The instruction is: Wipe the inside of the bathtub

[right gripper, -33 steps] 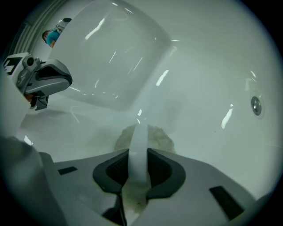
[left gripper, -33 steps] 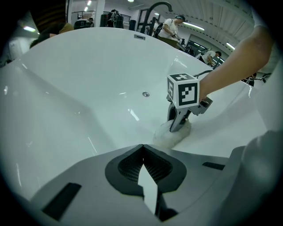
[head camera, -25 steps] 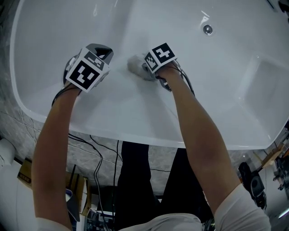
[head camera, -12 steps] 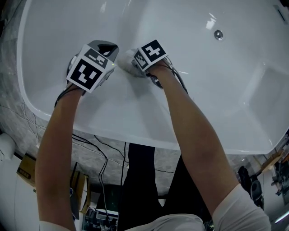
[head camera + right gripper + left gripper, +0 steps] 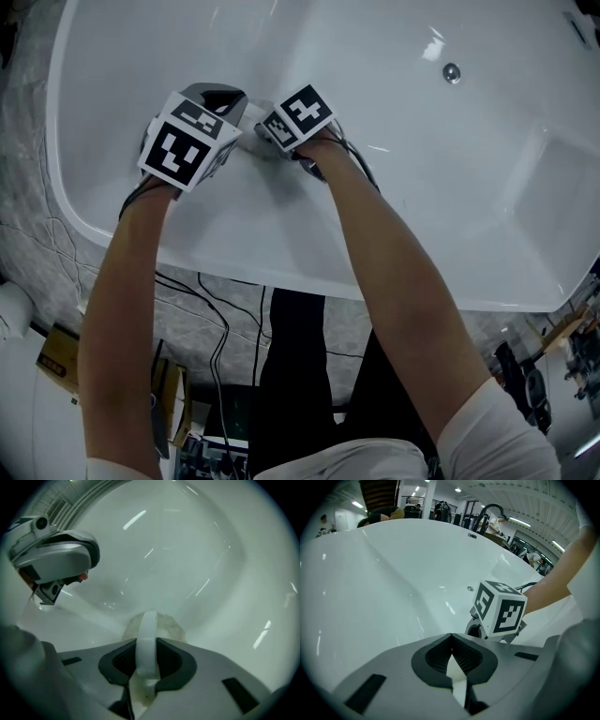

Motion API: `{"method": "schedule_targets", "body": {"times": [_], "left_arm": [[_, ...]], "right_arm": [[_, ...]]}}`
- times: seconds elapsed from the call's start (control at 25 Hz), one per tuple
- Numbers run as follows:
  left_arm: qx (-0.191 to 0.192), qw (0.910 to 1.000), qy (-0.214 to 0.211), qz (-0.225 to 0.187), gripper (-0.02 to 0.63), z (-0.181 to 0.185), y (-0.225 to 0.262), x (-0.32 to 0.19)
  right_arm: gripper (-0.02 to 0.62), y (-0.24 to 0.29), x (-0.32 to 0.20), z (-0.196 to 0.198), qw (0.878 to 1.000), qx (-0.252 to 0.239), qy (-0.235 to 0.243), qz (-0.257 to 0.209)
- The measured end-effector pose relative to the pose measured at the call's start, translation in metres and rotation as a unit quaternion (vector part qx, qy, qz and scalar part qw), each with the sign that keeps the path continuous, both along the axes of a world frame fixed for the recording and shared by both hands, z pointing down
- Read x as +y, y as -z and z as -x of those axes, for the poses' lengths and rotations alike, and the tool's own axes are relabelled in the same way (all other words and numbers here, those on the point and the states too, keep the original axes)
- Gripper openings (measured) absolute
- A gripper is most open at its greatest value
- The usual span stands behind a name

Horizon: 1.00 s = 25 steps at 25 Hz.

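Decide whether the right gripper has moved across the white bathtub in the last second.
Yes: the right gripper slid left, away from the round metal fitting, towards the left gripper.

Bathtub (image 5: 422,187): glossy white throughout; drain fitting (image 5: 452,72) metallic silver. Left gripper (image 5: 451,641) and right gripper (image 5: 146,648): grey shells, black ribbed jaw pads, white cubes with black square markers. Handle (image 5: 149,625): white. Wiping pad (image 5: 169,625): pale grey-beige. Outside the bathtub rim: grey veined stone surround (image 5: 37,234), black trousers (image 5: 291,356).
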State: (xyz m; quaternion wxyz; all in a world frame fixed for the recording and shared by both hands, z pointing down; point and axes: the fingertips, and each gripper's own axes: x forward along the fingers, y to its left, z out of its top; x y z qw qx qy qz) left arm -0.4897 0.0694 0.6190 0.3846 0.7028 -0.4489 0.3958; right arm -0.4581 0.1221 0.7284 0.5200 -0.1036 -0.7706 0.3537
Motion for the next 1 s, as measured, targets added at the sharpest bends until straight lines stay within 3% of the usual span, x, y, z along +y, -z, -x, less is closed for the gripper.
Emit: {"method": "schedule_targets", "body": {"times": [0.2, 0.44, 0.64, 1.0], "left_arm": [[0.018, 0.9998, 0.002, -0.004, 0.012, -0.013, 0.022, 0.002], [0.041, 0.9988, 0.015, -0.022, 0.012, -0.035, 0.066, -0.002], [0.068, 0.9968, 0.028, -0.032, 0.012, -0.063, 0.111, 0.006], [0.125, 0.9878, 0.057, -0.074, 0.012, -0.135, 0.204, 0.008]], "right_arm": [[0.097, 0.033, -0.011, -0.023, 0.999, -0.004, -0.014, -0.032], [0.097, 0.092, -0.04, -0.067, 0.991, -0.003, -0.118, -0.061], [0.097, 0.158, -0.056, -0.114, 0.979, -0.025, -0.19, -0.072], [0.097, 0.286, -0.072, -0.21, 0.946, -0.069, -0.292, -0.12]]}}
